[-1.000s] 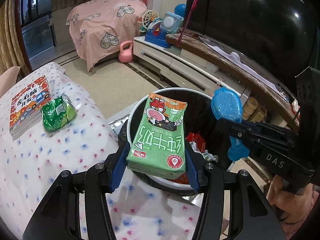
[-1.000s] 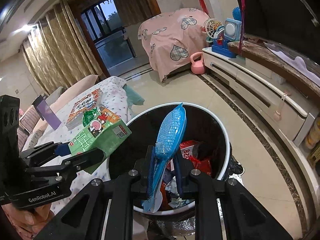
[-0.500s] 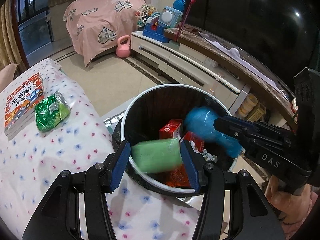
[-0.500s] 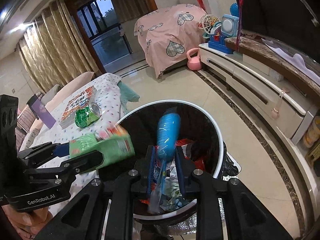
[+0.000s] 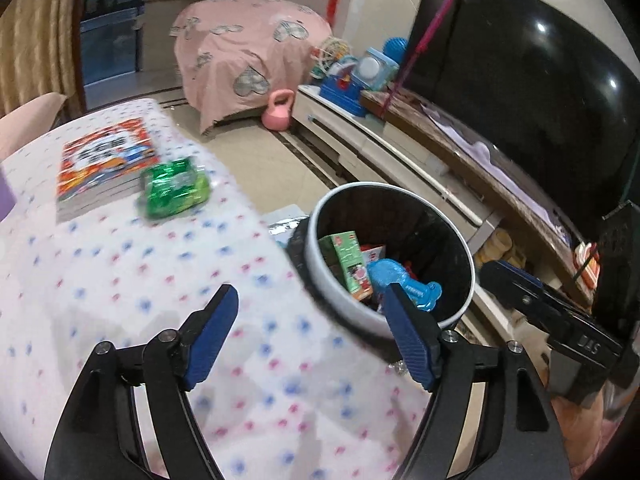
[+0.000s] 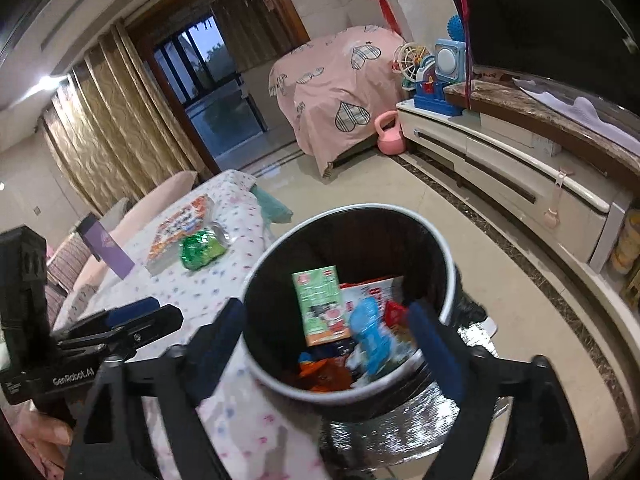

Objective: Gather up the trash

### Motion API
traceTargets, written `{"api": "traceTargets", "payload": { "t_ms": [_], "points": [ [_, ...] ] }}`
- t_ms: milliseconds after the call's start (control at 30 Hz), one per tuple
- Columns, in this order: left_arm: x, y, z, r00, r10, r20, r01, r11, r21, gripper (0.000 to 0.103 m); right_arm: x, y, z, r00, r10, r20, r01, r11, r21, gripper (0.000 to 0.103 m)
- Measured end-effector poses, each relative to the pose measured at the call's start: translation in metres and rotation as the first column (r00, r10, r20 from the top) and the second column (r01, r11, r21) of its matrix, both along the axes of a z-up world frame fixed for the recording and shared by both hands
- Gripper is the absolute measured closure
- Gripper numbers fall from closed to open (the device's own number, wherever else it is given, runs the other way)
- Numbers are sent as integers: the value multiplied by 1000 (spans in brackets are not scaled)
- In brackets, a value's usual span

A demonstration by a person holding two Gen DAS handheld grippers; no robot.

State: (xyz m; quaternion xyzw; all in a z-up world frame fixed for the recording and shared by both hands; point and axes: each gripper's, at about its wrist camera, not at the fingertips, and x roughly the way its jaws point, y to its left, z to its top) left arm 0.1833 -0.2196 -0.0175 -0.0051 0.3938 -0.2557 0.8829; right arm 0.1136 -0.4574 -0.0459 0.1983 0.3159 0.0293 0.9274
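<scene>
Both grippers empty, trash in the bin

Left wrist: left gripper (image 5: 312, 334) jaws spread wide; green carton (image 5: 347, 261) and blue brush (image 5: 400, 282) lie in the bin (image 5: 460, 316) at 1 o'clock.
Right wrist: right gripper (image 6: 326, 344) jaws released over the bin; green can (image 6: 202, 249) on the tabletop (image 6: 208, 292) at 10 o'clock.

Gold curtains (image 6: 100, 120), tiled floor (image 6: 400, 192), television (image 5: 520, 80)

I have let go of both items: my left gripper (image 5: 310, 336) and right gripper (image 6: 328, 336) now gape empty, and the green carton (image 6: 322, 306) and blue brush (image 6: 370, 338) lie inside the bin (image 6: 448, 268).
</scene>
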Motion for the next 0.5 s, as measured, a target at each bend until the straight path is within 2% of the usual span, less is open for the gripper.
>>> {"api": "traceTargets", "payload": {
  "t_ms": [133, 300, 500],
  "points": [
    [-20, 28, 3, 999, 31, 25, -31, 999, -11, 23, -19, 24, 10, 999, -2, 51, 2, 1000, 1, 3],
    [-51, 69, 4, 994, 90, 56, -88, 995, -40, 23, -37, 51, 19, 995, 8, 95, -10, 1000, 17, 2],
    [-83, 105, 17, 976, 153, 153, -148, 988, -40, 20, -62, 79, 29, 989, -11, 149, 14, 1000, -20, 0]
  ]
}}
